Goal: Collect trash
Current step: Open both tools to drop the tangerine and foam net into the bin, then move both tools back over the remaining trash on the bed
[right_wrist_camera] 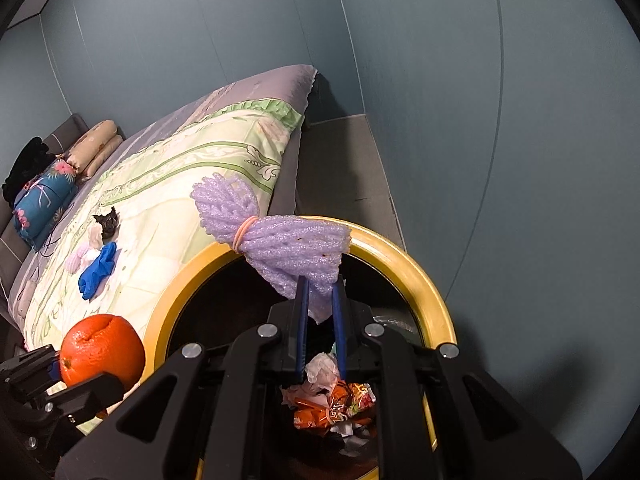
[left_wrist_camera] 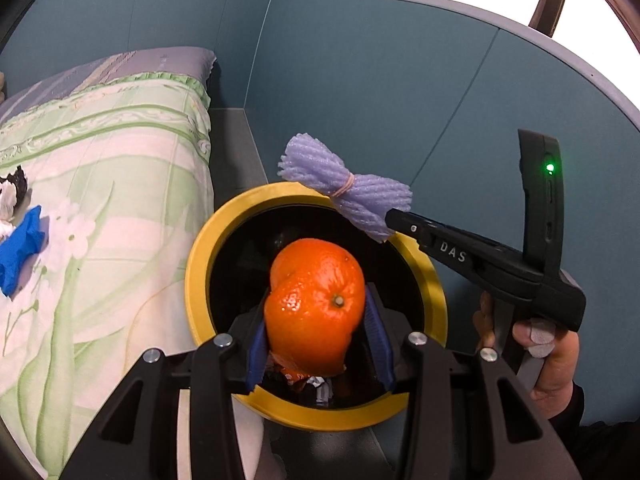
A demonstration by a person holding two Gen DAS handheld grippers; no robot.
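The orange (left_wrist_camera: 316, 304) has shiny, bumpy skin. The purple foam net (right_wrist_camera: 276, 244) looks soft and holey. The bin rim (left_wrist_camera: 200, 264) is smooth yellow plastic. The bed cover (right_wrist_camera: 192, 168) is soft cloth.

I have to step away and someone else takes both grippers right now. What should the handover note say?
Left gripper: shut on the orange, held over the open yellow-rimmed bin.
Right gripper: shut on the purple foam net, bound with a rubber band, also above the bin.
Done: crumpled wrappers and tissue already lie in the bin.
Left: release both items into the bin, then fetch what remains on the bed: the blue glove, the pale scraps beside it and a small dark piece.
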